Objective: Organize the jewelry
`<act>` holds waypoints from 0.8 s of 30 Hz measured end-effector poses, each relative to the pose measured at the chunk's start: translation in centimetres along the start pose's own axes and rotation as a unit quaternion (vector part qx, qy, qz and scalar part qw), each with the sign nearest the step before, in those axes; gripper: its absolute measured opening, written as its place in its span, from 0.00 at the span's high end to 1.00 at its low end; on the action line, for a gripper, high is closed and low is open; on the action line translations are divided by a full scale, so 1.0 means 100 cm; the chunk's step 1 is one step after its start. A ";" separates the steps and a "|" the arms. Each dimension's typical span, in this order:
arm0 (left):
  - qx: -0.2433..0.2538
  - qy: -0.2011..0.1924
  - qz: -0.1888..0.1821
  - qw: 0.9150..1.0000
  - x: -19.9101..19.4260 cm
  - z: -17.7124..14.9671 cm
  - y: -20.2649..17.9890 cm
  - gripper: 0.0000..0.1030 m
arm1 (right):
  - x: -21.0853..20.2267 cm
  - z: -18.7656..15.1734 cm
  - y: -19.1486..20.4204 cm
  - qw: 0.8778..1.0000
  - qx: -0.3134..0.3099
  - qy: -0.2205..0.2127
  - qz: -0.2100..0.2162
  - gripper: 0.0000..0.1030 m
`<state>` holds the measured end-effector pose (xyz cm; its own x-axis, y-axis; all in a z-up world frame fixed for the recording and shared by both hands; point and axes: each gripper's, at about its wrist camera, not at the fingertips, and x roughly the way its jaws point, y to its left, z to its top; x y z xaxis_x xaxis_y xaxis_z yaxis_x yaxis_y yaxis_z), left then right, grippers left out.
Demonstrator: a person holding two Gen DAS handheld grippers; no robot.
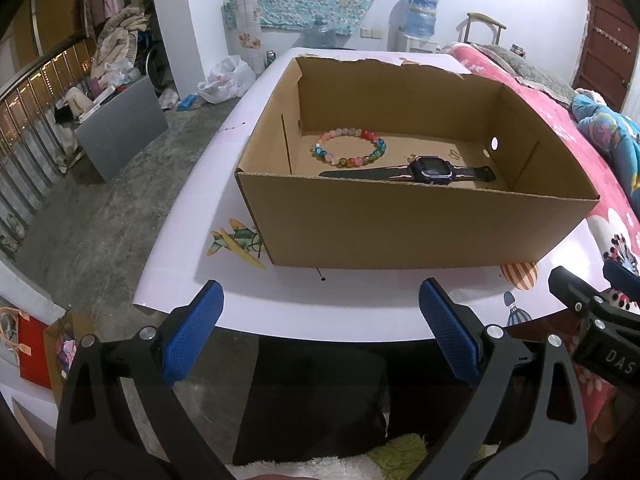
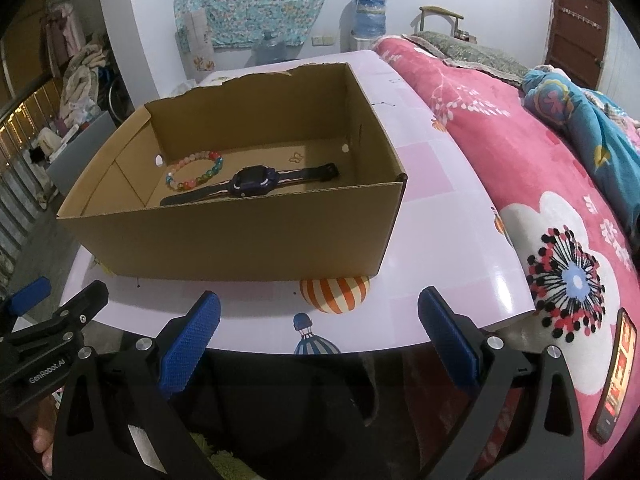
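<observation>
An open cardboard box (image 1: 400, 224) (image 2: 240, 240) stands on a white table (image 1: 360, 296) (image 2: 440, 220). Inside it lie a multicoloured bead bracelet (image 1: 349, 147) (image 2: 195, 172) and a dark blue watch with a black strap (image 1: 430, 169) (image 2: 254, 182). My left gripper (image 1: 320, 320) is open and empty, held before the table's near edge, short of the box. My right gripper (image 2: 318, 320) is open and empty too, also at the near edge. Each gripper shows at the side of the other's view.
A bed with a pink floral blanket (image 2: 560, 208) (image 1: 580, 160) runs along the table's right side, with a phone (image 2: 616, 372) lying on it. To the left are a concrete floor (image 1: 100, 220), a grey cabinet (image 1: 120, 128) and a railing. Balloon pictures decorate the tabletop.
</observation>
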<state>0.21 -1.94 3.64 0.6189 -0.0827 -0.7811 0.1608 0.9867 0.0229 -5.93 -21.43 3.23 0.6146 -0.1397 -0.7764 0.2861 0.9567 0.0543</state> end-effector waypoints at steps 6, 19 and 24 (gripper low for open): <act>0.000 -0.001 -0.001 1.000 0.000 0.000 -0.001 0.08 | -0.001 0.001 -0.001 1.000 -0.001 -0.001 -0.001 0.07; -0.005 0.001 -0.003 1.000 0.001 -0.001 0.000 0.08 | -0.005 0.000 0.001 1.000 -0.005 -0.003 -0.004 0.07; -0.008 0.003 -0.002 1.000 0.002 -0.001 0.002 0.08 | -0.004 0.000 0.003 1.000 -0.005 -0.001 -0.003 0.07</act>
<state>0.29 -1.74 3.38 0.6143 -0.0861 -0.7844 0.1517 0.9884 0.0103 -6.09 -21.04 3.57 0.6140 -0.1454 -0.7758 0.2823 0.9583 0.0438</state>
